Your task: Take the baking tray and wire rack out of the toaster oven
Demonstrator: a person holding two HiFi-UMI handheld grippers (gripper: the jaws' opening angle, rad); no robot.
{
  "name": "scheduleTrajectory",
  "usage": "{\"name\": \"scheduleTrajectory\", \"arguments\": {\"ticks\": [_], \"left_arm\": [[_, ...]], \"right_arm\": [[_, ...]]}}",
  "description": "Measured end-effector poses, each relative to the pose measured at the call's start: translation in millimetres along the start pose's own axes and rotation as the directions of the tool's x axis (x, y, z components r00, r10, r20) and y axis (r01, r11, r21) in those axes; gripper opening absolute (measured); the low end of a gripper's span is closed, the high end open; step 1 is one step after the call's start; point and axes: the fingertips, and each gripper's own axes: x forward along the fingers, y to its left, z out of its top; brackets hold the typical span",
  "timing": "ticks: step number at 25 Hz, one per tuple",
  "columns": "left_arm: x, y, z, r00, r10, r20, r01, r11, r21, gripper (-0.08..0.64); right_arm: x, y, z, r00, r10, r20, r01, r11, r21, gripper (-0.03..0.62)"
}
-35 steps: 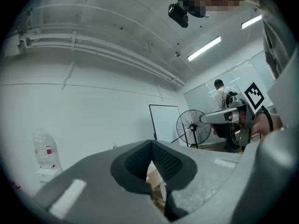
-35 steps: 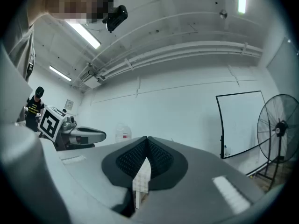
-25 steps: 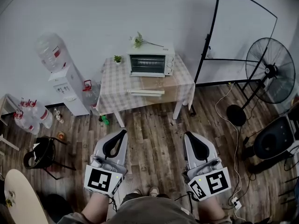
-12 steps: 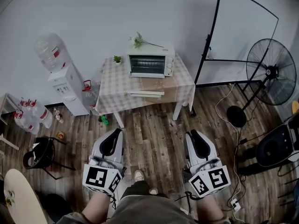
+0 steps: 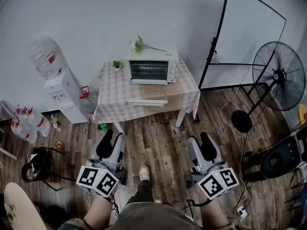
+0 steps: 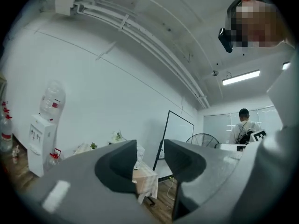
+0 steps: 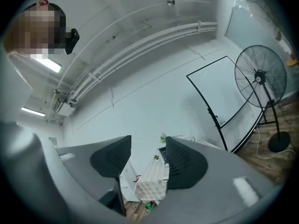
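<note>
A white toaster oven [image 5: 149, 71] stands at the back of a table with a checked cloth [image 5: 112, 92], its door closed; the tray and rack inside are hidden. Both grippers hang over the wooden floor, well short of the table. My left gripper [image 5: 106, 143] is open and empty; its own view shows the oven [image 6: 139, 154] far off between the jaws of the left gripper [image 6: 149, 158]. My right gripper [image 5: 207, 145] has just been opening its jaws and holds nothing. In its own view the right gripper [image 7: 147, 157] frames the oven [image 7: 162, 152] and the table [image 7: 152, 181].
A water dispenser [image 5: 56, 91] with spare bottles [image 5: 26, 121] stands left of the table. A whiteboard frame [image 5: 249, 42] and a standing fan [image 5: 277, 75] are at the right, with cables [image 5: 235, 128] on the floor. A pale flat strip [image 5: 147, 101] lies near the table's front edge.
The person has stepped toward the table and a shoe now shows between the grippers. Both grippers have rolled and shifted forward.
</note>
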Motion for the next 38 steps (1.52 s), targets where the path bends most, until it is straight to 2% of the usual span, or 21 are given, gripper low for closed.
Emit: {"name": "scheduleTrajectory", "arguments": {"ticks": [8,13,18,21,25,27,29,33,35,38], "left_arm": [[86.9,55.2,-5.4,1.0,-0.026,-0.009,0.025,0.996,-0.084,0.17],[146.8,100.9,1.2,0.999,-0.041,-0.014,0.039,0.986,-0.164,0.17],[204.0,151.7,-4.1,0.998,-0.064,-0.027,0.054,0.964,-0.259,0.169],[238.1,175.5,-11.5,0.994,-0.105,-0.039,0.086,0.935,-0.345,0.169],[277.3,196.1,-26.1,0.982,-0.185,-0.034,0.142,0.846,-0.514,0.179],[293.7,205.3,-32.3,0.981,-0.191,-0.037,0.139,0.823,-0.551,0.179],[306.4,215.3,-39.3,0.982,-0.183,-0.049,0.122,0.809,-0.575,0.179],[327.5,237.8,-58.5,0.986,-0.128,-0.103,0.035,0.776,-0.63,0.179],[340.1,243.9,-62.8,0.986,-0.128,-0.105,0.033,0.773,-0.634,0.179],[352.6,254.8,-74.1,0.986,-0.102,-0.131,-0.003,0.777,-0.63,0.179]], "right_arm": [[91.0,-34.8,-15.7,0.999,-0.029,-0.032,0.03,0.998,0.056,0.235],[162.2,-52.8,-25.7,0.997,-0.045,-0.057,0.053,0.986,0.157,0.229],[228.7,-70.0,-44.1,0.995,-0.071,-0.07,0.087,0.965,0.249,0.221],[264.9,-81.0,-53.6,0.993,-0.086,-0.077,0.105,0.947,0.305,0.216],[301.5,-98.6,-66.2,0.99,-0.123,-0.075,0.142,0.915,0.378,0.202],[315.2,-109.4,-73.6,0.985,-0.152,-0.085,0.174,0.887,0.428,0.195],[327.8,-118.3,-81.6,0.982,-0.165,-0.096,0.191,0.86,0.474,0.19],[357.5,-132.5,-88.0,0.984,-0.155,-0.091,0.18,0.835,0.519,0.189],[369.1,-143.2,-92.9,0.98,-0.171,-0.105,0.201,0.822,0.533,0.189],[388.1,-151.7,-100.2,0.985,-0.145,-0.088,0.169,0.798,0.578,0.189]]}}
